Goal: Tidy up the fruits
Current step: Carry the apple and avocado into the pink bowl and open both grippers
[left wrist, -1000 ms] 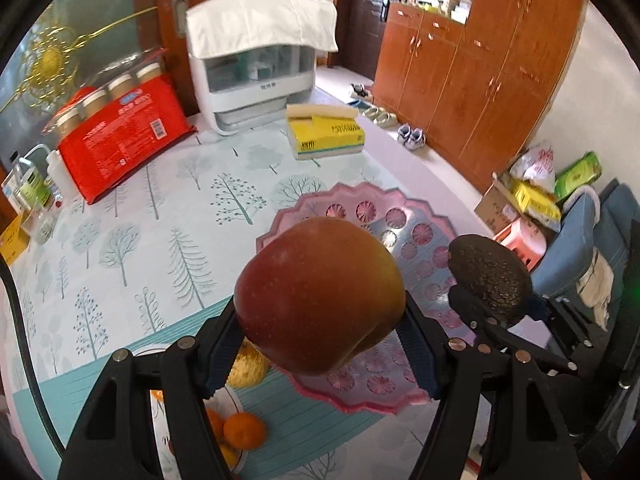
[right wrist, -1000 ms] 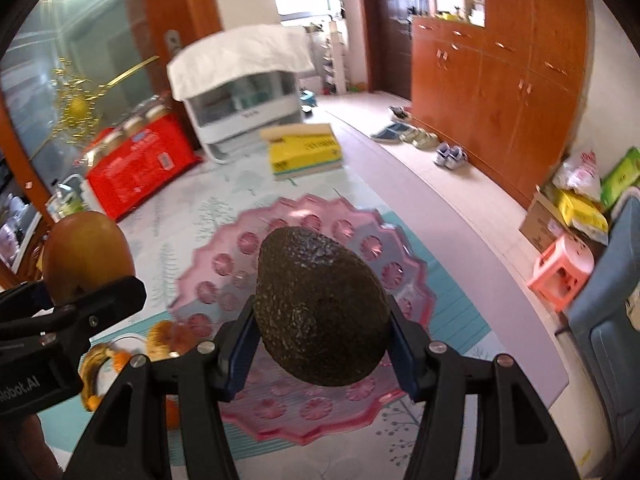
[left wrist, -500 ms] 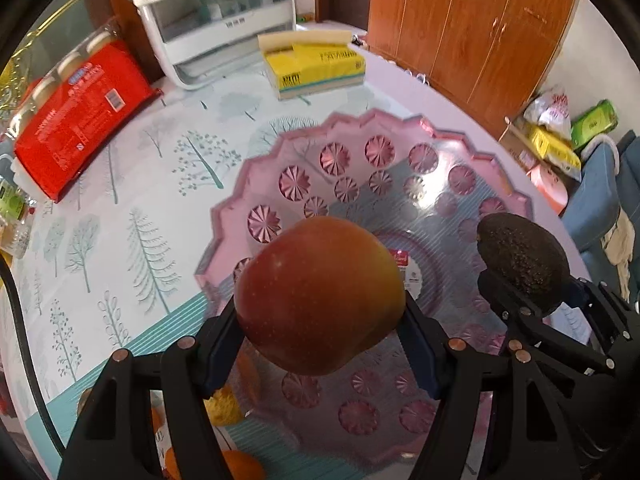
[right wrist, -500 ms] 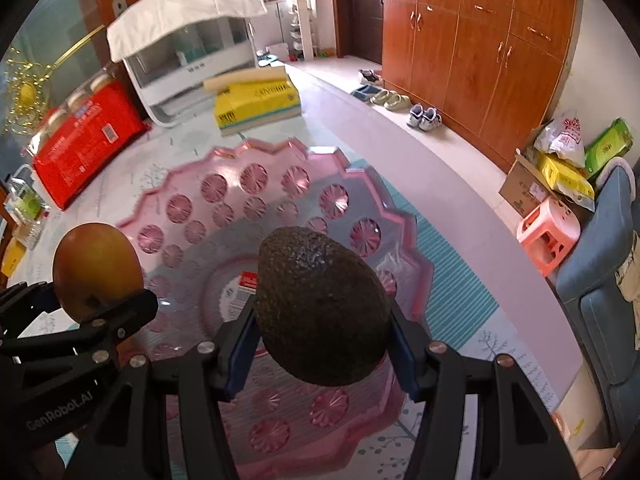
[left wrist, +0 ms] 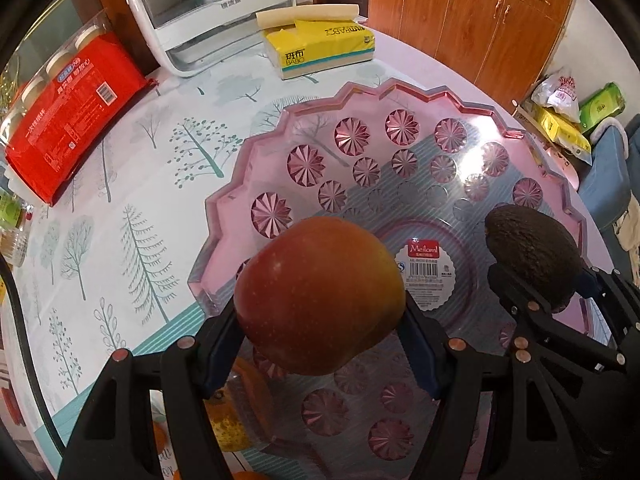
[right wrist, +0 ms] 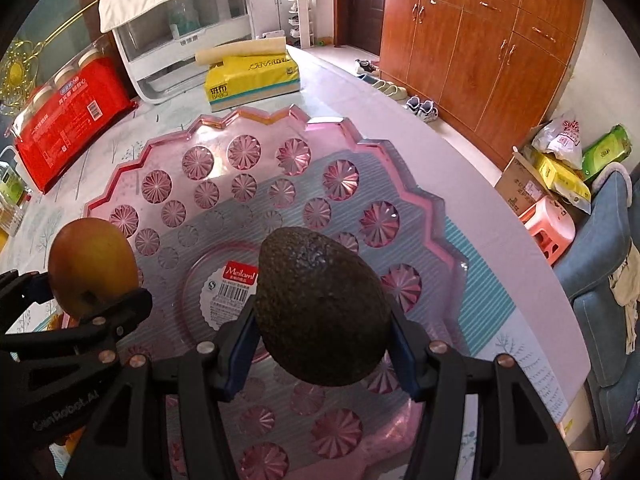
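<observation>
My left gripper (left wrist: 320, 332) is shut on a red-yellow apple (left wrist: 318, 294) and holds it over the left part of a pink clear plastic fruit bowl (left wrist: 400, 96). My right gripper (right wrist: 322, 330) is shut on a dark avocado (right wrist: 322, 304) over the bowl's (right wrist: 256, 114) middle. Each view shows the other gripper: the avocado (left wrist: 532, 254) at the right, the apple (right wrist: 94, 266) at the left. The bowl holds no fruit; a label sticker (right wrist: 234, 284) shows in its base.
A plate with oranges and a yellow fruit (left wrist: 228, 420) lies near left, seen partly through the bowl. A yellow tissue pack (left wrist: 320, 46), a white appliance (left wrist: 208, 12) and a red package (left wrist: 72, 120) stand at the back of the table. The table edge runs at the right.
Both grippers have moved forward and down over the pink bowl, which now fills more of both views. Both still hold their fruit.
</observation>
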A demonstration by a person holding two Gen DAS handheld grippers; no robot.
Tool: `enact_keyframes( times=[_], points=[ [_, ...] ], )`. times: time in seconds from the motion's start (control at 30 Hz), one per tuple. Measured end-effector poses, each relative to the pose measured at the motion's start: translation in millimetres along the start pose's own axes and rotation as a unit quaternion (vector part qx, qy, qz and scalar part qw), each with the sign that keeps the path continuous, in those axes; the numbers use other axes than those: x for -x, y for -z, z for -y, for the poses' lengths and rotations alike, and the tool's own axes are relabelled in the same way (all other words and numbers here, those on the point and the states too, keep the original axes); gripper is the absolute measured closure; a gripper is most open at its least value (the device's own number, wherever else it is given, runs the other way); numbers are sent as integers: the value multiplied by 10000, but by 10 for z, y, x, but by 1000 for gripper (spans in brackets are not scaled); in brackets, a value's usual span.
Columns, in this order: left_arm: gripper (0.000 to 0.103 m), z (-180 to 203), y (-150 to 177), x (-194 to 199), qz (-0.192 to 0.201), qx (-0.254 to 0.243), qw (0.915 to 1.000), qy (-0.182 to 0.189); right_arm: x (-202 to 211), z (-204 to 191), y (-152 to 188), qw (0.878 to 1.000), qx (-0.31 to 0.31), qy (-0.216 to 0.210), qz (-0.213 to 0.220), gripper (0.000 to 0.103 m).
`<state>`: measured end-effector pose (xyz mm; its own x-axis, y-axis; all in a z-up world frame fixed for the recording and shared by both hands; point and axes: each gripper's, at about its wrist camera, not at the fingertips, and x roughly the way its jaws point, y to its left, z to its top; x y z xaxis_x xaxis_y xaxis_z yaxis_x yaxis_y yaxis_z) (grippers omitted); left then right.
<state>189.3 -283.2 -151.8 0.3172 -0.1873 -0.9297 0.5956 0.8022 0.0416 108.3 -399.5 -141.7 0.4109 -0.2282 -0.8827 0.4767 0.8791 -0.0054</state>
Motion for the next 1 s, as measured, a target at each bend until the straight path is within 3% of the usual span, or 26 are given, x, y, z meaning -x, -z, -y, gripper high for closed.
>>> enact_keyframes(
  times=[0.2,0.37,0.5,1.0],
  points=[
    [30,-35,-9,48,42,8,10000,41,21,-3,-15,9998,17,-136,106,44],
    [22,-89,-18,123,62,143,9997,209,108,47,-35,9991,-82,-356,217,44],
    [13,-116,9,227,148,179,9997,81,224,33,-42,9988,-27,-333,371,44],
    [12,-226,200,758,535,387,9976,-207,716,-80,32,9955,225,-508,761,44]
  ],
)
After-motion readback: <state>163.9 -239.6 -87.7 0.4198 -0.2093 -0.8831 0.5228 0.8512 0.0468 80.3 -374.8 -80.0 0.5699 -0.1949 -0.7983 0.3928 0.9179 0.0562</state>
